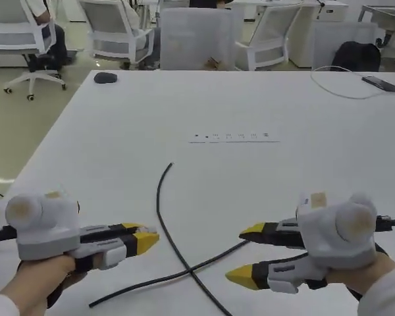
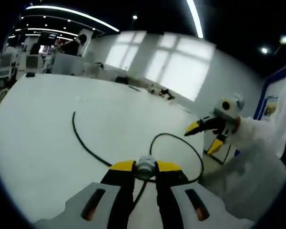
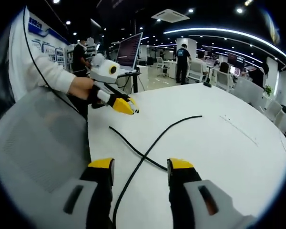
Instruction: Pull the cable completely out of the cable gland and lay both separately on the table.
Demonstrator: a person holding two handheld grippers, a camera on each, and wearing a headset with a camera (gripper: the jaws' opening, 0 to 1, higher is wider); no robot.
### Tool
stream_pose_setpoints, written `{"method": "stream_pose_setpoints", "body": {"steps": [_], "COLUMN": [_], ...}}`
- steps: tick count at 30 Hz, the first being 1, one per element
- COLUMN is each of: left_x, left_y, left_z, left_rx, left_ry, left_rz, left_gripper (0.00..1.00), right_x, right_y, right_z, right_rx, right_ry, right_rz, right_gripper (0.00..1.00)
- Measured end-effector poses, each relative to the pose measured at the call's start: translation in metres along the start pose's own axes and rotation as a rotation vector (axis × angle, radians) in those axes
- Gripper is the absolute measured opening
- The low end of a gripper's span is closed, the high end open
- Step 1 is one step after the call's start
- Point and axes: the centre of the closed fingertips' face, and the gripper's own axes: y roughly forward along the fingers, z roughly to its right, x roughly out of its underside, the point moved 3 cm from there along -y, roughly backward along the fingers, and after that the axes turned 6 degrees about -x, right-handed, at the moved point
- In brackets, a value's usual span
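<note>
Pinching the small silver cable gland [image 2: 144,167] between its yellow tips, your left gripper [image 1: 151,238] is closed narrow on it, low over the near side of the white table [image 1: 250,105]. The black cable [image 1: 159,197] lies on the tabletop in two strands that cross between your grippers (whether it still runs through the gland, I cannot tell). Your right gripper [image 3: 141,164] has its jaws spread wide and holds nothing; one strand lies on the table between them.
</note>
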Motion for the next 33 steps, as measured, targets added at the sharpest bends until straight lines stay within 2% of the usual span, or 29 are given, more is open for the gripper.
{"method": "stream_pose_setpoints", "body": {"steps": [2, 4, 8, 12, 14, 17, 18, 20, 21, 22, 25, 27, 28, 30, 33], "left_x": [0.01, 0.02, 0.037, 0.047, 0.049, 0.058, 0.063, 0.067, 0.065, 0.064, 0.063, 0.067, 0.066, 0.066, 0.065], "left_y": [0.005, 0.011, 0.017, 0.023, 0.024, 0.024, 0.023, 0.024, 0.025, 0.024, 0.025, 0.025, 0.025, 0.026, 0.027], "left_z": [-0.003, -0.006, -0.014, -0.022, -0.021, -0.021, -0.026, -0.031, -0.031, -0.032, -0.028, -0.028, -0.029, -0.03, -0.028], "left_rx": [-0.007, -0.011, -0.052, -0.106, -0.114, -0.131, -0.155, -0.167, -0.168, -0.176, -0.166, -0.158, -0.162, -0.17, -0.17], "left_ry": [0.034, 0.051, 0.073, 0.064, 0.063, 0.087, 0.088, 0.077, 0.055, 0.033, 0.046, 0.063, 0.08, 0.058, 0.072], "left_rz": [-0.038, -0.069, -0.113, -0.116, -0.122, -0.168, -0.189, -0.178, -0.148, -0.141, -0.15, -0.178, -0.169, -0.165, -0.16], "left_gripper": [0.17, 0.17, 0.17, 0.17, 0.17, 0.17, 0.17, 0.17, 0.17, 0.17, 0.17, 0.17, 0.17, 0.17, 0.2], "right_x": [0.009, 0.02, 0.039, 0.046, 0.048, 0.047, 0.047, 0.047, 0.047, 0.047, 0.044, 0.043, 0.042, 0.041, 0.04], "right_y": [-0.015, -0.028, -0.043, -0.049, -0.049, -0.049, -0.049, -0.047, -0.046, -0.045, -0.046, -0.046, -0.047, -0.048, -0.05], "right_z": [0.001, -0.002, -0.005, -0.01, -0.01, -0.012, -0.012, -0.012, -0.013, -0.013, -0.015, -0.016, -0.016, -0.017, -0.019], "right_rx": [0.054, 0.091, 0.139, 0.166, 0.174, 0.176, 0.176, 0.181, 0.18, 0.179, 0.176, 0.175, 0.177, 0.177, 0.178], "right_ry": [0.068, 0.126, 0.185, 0.224, 0.23, 0.231, 0.236, 0.254, 0.255, 0.254, 0.249, 0.247, 0.244, 0.241, 0.236], "right_rz": [0.046, 0.068, 0.064, 0.072, 0.067, 0.063, 0.066, 0.072, 0.068, 0.065, 0.07, 0.071, 0.069, 0.069, 0.073], "right_gripper": [0.51, 0.51, 0.51, 0.51, 0.51, 0.51, 0.51, 0.5, 0.5, 0.5, 0.5, 0.5, 0.5, 0.5, 0.5]}}
